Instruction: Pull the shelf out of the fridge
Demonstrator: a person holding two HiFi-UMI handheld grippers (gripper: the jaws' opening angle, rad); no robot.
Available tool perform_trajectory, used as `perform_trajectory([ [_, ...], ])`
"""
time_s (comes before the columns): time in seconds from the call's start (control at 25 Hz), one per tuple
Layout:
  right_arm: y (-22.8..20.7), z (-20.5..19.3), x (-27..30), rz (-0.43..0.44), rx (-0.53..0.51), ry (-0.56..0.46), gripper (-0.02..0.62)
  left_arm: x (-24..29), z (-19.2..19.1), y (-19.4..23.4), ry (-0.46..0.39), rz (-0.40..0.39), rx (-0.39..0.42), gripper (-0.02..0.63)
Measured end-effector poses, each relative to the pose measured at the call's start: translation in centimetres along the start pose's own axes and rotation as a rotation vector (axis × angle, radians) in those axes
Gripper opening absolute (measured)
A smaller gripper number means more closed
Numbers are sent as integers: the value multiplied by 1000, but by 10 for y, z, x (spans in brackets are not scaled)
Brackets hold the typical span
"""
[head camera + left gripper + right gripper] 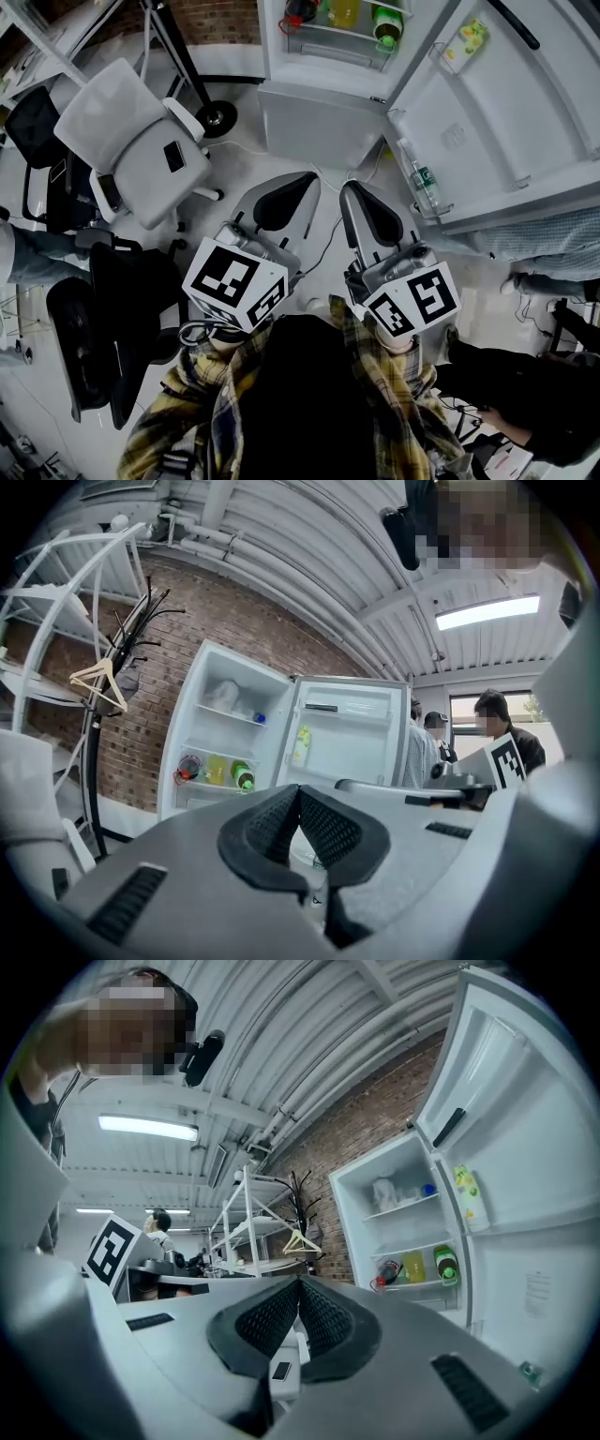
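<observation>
The white fridge [323,122] stands ahead with its door [506,112] swung wide open to the right. Its lower shelf [342,36] carries a red item, a yellow packet and a green bottle [386,26]. An upper shelf [230,714] shows in the left gripper view, with small items on it. My left gripper [302,185] and right gripper [349,192] are held side by side, short of the fridge. Both are shut with nothing between the jaws. The same shelves appear in the right gripper view, upper shelf [398,1207] above lower shelf [417,1284].
A white office chair [136,141] stands to the left, with black chairs [103,319] nearer me. A bottle [424,185] sits in the door's lower rack. People stand to the right [553,253]. A coat stand with a hanger [98,682] is beside the fridge.
</observation>
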State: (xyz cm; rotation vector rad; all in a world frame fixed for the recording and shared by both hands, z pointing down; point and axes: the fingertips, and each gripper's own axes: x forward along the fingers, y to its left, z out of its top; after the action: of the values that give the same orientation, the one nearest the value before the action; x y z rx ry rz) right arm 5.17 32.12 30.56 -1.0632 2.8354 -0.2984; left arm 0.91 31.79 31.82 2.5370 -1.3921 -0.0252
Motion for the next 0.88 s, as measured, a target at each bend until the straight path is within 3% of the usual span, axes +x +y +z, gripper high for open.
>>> perform_trajectory([
  [0.48, -23, -5, 78, -34, 20, 10, 18, 28, 8, 77, 31, -9, -5, 3],
  [0.88, -77, -4, 129, -49, 35, 31, 18, 89, 19, 122, 37, -17, -20, 3],
])
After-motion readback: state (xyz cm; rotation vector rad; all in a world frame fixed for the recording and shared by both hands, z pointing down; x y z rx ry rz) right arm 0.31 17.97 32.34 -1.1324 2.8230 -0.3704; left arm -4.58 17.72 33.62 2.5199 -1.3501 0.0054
